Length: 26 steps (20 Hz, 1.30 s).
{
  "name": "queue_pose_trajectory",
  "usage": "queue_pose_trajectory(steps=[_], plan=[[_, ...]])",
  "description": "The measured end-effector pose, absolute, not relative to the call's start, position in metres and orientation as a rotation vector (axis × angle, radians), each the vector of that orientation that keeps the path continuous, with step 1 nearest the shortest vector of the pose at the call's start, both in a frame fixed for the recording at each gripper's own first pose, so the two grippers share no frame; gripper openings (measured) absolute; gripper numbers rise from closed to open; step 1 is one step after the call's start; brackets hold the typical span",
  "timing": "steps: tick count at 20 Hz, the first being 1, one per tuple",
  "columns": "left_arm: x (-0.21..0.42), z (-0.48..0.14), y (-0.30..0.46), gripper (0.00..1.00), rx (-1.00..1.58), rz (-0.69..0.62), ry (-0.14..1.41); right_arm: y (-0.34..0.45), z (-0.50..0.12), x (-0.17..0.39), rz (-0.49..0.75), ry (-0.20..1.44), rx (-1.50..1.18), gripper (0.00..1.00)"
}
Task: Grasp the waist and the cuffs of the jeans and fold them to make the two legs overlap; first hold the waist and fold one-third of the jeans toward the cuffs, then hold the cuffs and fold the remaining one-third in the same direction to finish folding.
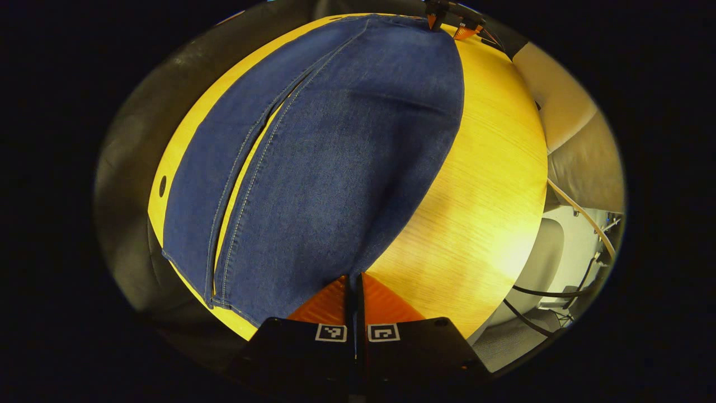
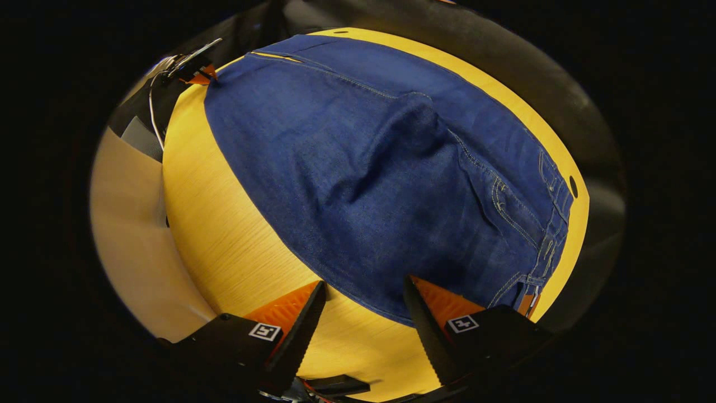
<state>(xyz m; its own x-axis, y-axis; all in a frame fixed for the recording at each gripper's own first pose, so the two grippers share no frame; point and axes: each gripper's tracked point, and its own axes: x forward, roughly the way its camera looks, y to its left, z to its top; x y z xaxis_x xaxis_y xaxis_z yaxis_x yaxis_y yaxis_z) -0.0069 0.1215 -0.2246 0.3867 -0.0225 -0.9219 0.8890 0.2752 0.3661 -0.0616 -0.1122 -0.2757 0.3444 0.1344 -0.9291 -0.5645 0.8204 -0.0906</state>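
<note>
Denim jeans (image 1: 335, 157) lie flat on the yellow wood-grain table (image 1: 481, 196), legs side by side, not yet overlapped.

Left gripper view: left gripper (image 1: 353, 280) has its jaws closed at the cuff edge; whether cloth is pinched cannot be told. Recommend confirming a hold before lifting. Right gripper view: right gripper (image 2: 363, 291) stands jaws apart at the waist (image 2: 551, 224); soft, stitched fabric shows a ridge, so both ends should rise evenly.

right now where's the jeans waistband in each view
Left gripper view: the jeans waistband lies at the far top edge, beside the other tool.
Right gripper view: the waistband runs down the right side, close to the right tool.
Shared landmark: the small dark hole in the yellow table.
</note>
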Motion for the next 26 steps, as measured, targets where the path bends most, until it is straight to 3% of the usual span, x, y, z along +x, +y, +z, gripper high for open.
queue_pose_trajectory(steps=[1, 2, 7, 9, 10, 11, 17, 21, 26], plan=[[-0.007, -0.225, 0.121, 0.0, 1.116, -0.769, 0.991, -0.113, -0.274, -0.06, 0.465, 1.144, -0.43, 0.8], [-0.007, -0.225, 0.122, 0.0, 1.111, -0.768, 0.999, -0.113, -0.271, -0.056, 0.466, 1.147, -0.438, 0.76], [-0.007, -0.225, 0.122, 0.0, 1.095, -0.771, 1.007, -0.119, -0.267, -0.034, 0.495, 1.102, -0.501, 0.22], [-0.007, -0.226, 0.121, 0.0, 1.087, -0.768, 1.002, -0.119, -0.264, -0.032, 0.47, 1.084, -0.458, 0.15], [-0.007, -0.225, 0.12, 0.0, 1.079, -0.764, 1.0, -0.12, -0.27, -0.03, 0.438, 1.093, -0.414, 0.2], [-0.006, -0.226, 0.121, 0.0, 1.073, -0.76, 0.999, -0.123, -0.266, -0.032, 0.415, 1.093, -0.369, 0.07], [-0.008, -0.226, 0.121, 0.0, 1.009, -0.698, 1.019, -0.124, -0.262, -0.032, 0.317, 1.053, -0.33, 0.04], [-0.009, -0.212, 0.119, 0.0, 0.782, -0.537, 1.028, -0.126, -0.252, -0.031, 0.185, 1.028, -0.322, 0.03], [0.012, -0.134, 0.119, 0.0, 0.719, -0.299, 0.913, -0.139, -0.187, 0.002, 0.014, 0.863, -0.2, 0.03]])
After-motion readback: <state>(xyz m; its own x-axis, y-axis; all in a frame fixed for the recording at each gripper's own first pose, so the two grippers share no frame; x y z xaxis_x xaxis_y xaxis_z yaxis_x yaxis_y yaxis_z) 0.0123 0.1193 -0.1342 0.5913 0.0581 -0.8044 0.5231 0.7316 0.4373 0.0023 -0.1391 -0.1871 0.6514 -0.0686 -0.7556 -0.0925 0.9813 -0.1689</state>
